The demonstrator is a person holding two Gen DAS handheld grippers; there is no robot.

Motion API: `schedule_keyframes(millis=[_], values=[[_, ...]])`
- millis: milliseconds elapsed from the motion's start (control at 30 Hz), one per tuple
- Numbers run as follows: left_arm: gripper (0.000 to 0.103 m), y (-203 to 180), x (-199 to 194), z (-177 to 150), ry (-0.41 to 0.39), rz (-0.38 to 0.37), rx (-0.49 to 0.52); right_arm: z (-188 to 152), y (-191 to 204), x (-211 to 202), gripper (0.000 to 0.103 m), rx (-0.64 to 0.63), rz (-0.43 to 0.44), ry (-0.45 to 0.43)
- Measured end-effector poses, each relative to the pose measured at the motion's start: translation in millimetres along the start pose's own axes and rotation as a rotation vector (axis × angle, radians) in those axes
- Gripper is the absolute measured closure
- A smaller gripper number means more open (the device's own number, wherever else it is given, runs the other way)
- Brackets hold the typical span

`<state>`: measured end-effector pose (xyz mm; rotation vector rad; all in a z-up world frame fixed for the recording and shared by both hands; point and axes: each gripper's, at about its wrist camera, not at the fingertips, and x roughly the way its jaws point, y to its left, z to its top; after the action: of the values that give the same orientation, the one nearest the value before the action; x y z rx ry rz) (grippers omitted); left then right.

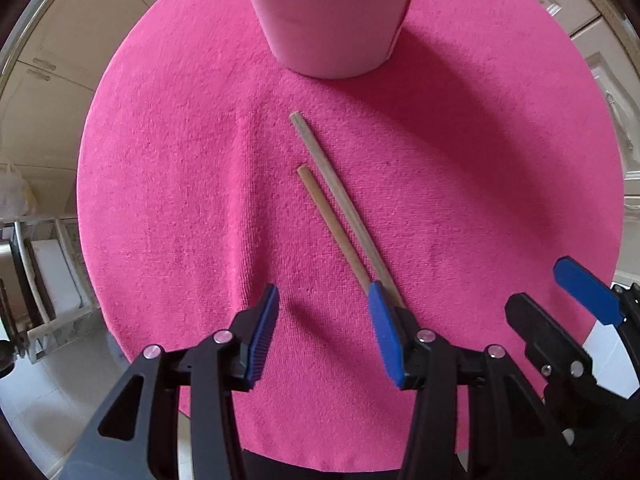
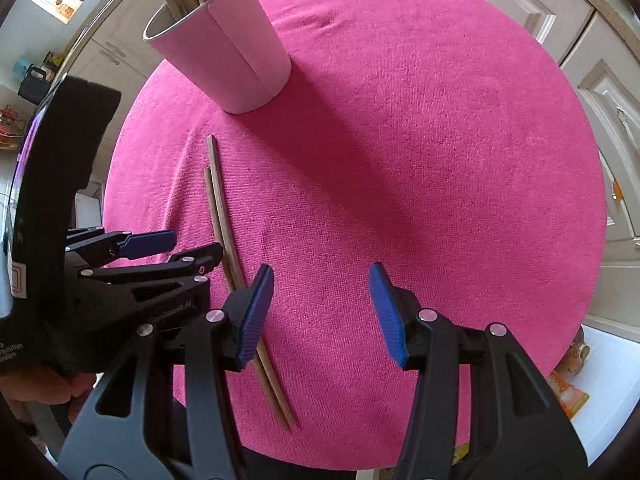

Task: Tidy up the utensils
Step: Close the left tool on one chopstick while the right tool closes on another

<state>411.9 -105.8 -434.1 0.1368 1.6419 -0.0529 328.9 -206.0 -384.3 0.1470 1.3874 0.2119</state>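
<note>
Two wooden chopsticks [image 1: 347,206] [image 2: 222,216] lie side by side on a round table under a pink cloth [image 1: 180,160] [image 2: 440,160]. Beyond them stands a pale pink cup [image 1: 328,16] [image 2: 232,60] with several wooden utensils in it. My left gripper [image 1: 324,288] [image 2: 196,243] points down at the cloth, open with nothing between its pads. The chopsticks run behind its right finger. My right gripper [image 2: 320,268] [image 1: 536,284] hangs open beside it with nothing in it, and the chopsticks pass under its left finger.
Cream cabinet doors [image 2: 580,40] surround the table. A dish rack [image 1: 48,280] stands to the left below the table's edge. A white counter with a printed packet [image 2: 572,396] lies at the lower right. A hand [image 2: 48,384] grips the left tool.
</note>
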Motion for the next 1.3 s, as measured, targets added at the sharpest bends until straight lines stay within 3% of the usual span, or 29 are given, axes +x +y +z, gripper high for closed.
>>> schedule_keyframes(millis=[100, 333, 567, 767, 900, 1133, 1267, 1300], values=[[0.057, 3, 3, 3, 0.037, 0.023, -0.013, 1, 1, -1, 0.054, 0.000, 0.001, -0.001], [0.057, 41, -1, 7, 0.015, -0.243, -0.154, -1, -5, -4, 0.052, 0.022, 0.010, -0.001], [0.057, 25, -1, 6, 0.009, -0.305, -0.119, 1, -6, -2, 0.052, 0.017, 0.015, 0.005], [0.057, -8, -4, 5, 0.007, -0.196, -0.048, 5, -10, 1, 0.052, 0.019, 0.022, 0.014], [0.056, -27, 0, -4, 0.004, -0.178, -0.050, 7, -11, 1, 0.051, 0.014, 0.024, 0.015], [0.053, -59, 8, 4, 0.065, -0.062, -0.039, 7, -14, 4, 0.051, 0.008, 0.034, 0.023], [0.061, -74, 6, 6, 0.047, -0.055, -0.023, 6, -15, 5, 0.051, -0.002, 0.039, 0.031], [0.069, -74, 4, 4, 0.035, -0.067, -0.022, 6, -15, 6, 0.051, -0.005, 0.041, 0.033]])
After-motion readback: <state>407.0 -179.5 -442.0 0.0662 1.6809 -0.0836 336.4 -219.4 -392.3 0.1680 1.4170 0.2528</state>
